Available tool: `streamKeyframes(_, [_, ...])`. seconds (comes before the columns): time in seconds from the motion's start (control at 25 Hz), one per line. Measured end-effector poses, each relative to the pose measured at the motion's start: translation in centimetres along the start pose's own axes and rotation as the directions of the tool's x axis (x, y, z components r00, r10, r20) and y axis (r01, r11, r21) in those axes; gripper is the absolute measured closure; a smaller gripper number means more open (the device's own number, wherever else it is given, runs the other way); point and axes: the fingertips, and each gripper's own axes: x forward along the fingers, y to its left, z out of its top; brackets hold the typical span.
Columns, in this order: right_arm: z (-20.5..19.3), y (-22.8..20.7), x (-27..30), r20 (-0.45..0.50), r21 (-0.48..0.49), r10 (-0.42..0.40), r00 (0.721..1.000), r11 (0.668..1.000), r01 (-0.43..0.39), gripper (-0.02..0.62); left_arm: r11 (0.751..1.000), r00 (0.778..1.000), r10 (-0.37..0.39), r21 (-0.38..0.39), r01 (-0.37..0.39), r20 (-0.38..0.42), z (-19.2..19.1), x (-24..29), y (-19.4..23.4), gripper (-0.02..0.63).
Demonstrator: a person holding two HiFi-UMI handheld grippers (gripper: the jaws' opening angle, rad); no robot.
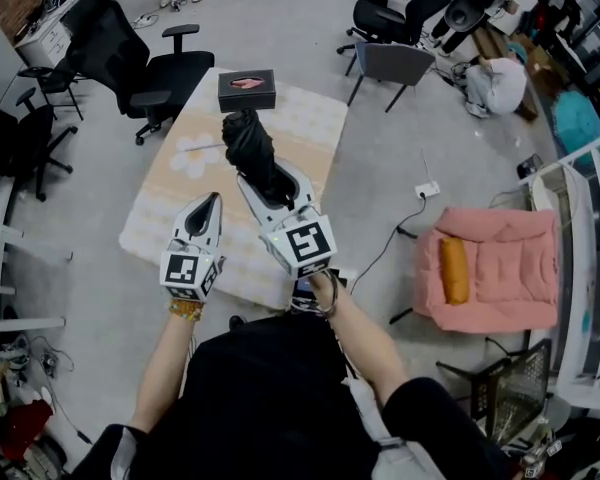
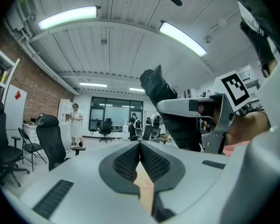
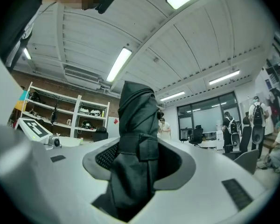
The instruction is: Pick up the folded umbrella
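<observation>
The right gripper [image 1: 271, 181] is grasping the folded umbrella [image 1: 248, 140]; in the right gripper view its jaws are standing apart around the black bundle [image 3: 137, 111], the ribbed pads pressing on either side of the fabric, with the wrap strap lying across it between them; the umbrella's upper end is rising past the jaws against the ceiling. In the head view the umbrella is being held in the air over the tabletop [image 1: 170, 183], which is wearing a peach cloth printed with white daisies; a black tissue box [image 1: 246, 90] is sitting at the far edge of that cloth, apart from the umbrella. The left gripper [image 1: 216, 199] is hovering just beside the right one, its jaws clenched together on nothing, as the left gripper view [image 2: 140, 146] is showing. Each gripper is carrying a cube with a black-and-white square marker [image 1: 305, 241]; the marker is a pattern, not lettering. A pink armchair [image 1: 495, 268] is standing to the right of the tabletop.
</observation>
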Motion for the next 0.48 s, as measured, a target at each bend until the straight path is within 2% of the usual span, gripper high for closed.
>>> streamKeyframes(0.12, [-0.8,-0.3,-0.5,0.006,0.008,-0.018,1.0,1.0,0.018,0.383,1.0,1.0,-0.006,0.004,0.006,0.004,0.3,0.2,-0.2,0.592])
streamKeyframes(0.48, [-3.2,-0.1,-1.4,-0.056,0.038,-0.031,0.998,0.999,0.033,0.383,1.0,1.0,-0.029,0.009,0.029,0.002,0.5,0.7,-0.4,0.592])
